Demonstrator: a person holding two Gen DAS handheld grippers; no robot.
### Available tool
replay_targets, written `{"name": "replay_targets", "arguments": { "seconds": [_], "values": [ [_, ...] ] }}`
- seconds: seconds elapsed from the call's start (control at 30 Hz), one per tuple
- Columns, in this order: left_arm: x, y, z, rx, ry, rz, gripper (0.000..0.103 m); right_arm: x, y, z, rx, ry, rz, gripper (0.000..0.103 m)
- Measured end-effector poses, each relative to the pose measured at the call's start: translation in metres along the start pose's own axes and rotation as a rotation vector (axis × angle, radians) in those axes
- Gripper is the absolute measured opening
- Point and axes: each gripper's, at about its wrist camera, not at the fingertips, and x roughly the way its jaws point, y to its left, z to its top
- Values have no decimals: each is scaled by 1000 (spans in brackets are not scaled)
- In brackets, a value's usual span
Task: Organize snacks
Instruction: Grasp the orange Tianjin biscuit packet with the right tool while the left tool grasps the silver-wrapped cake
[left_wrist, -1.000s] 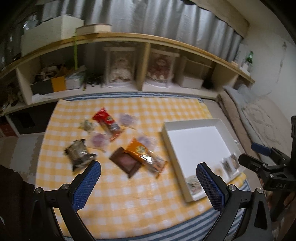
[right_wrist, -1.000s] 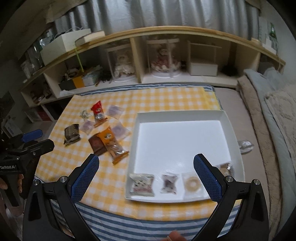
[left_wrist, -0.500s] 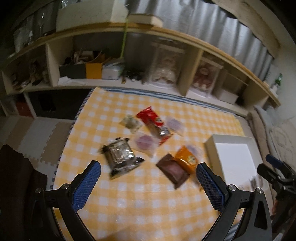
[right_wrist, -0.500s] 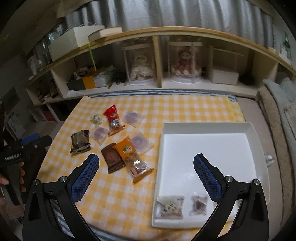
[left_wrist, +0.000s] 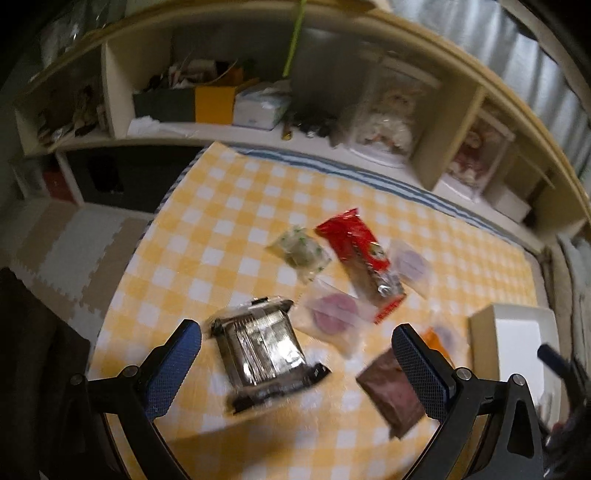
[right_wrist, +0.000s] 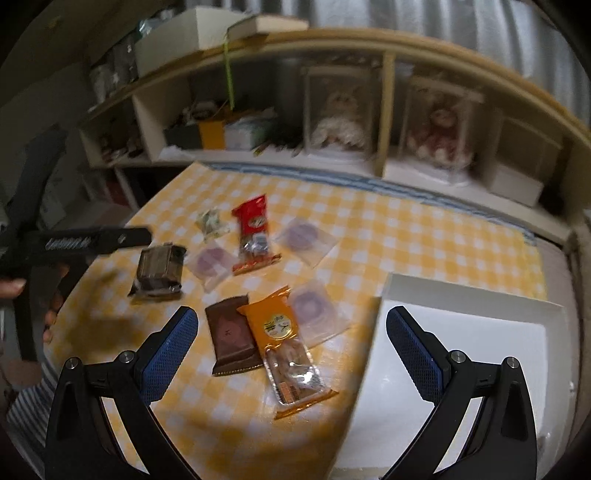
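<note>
Both tongs gape wide, empty: left tongs over dark snack pack, right tongs over orange pack.

**A:** What lies on the counter?

**B:** Snack packets sit in a cluster on its left half. A tray lies on the right.

**A:** And within the cluster?

**B:** The dark foil packet lies farthest left. The long packet lies behind the middle, the small packet just left of it. Nearest, the flat bar touches the long pastry packet on its right.

**A:** Behind the counter?

**B:** A shelf unit runs along the wall.
</note>
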Motion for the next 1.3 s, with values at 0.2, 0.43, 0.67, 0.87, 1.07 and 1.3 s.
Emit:
{"name": "replay_targets", "arguments": {
  "seconds": [0.2,0.43,0.67,0.87,1.07,1.3],
  "values": [
    [40,12,4,-49,61,30,103,34,-5,-6,-58,76,67,103],
    [69,20,5,-65,109,56,103,67,10,-15,-205,175,73,68],
    [85,18,0,-32,98,76,103,91,16,-43,-255,306,87,42],
    [92,15,-10,37,127,147,103,80,12,-50,-90,341,156,40],
    [84,25,-14,50,163,140,99,66,7,-66,90,375,188,39],
    [68,25,-9,88,167,114,79,60,7,-70,150,374,185,38]
  ]
}}
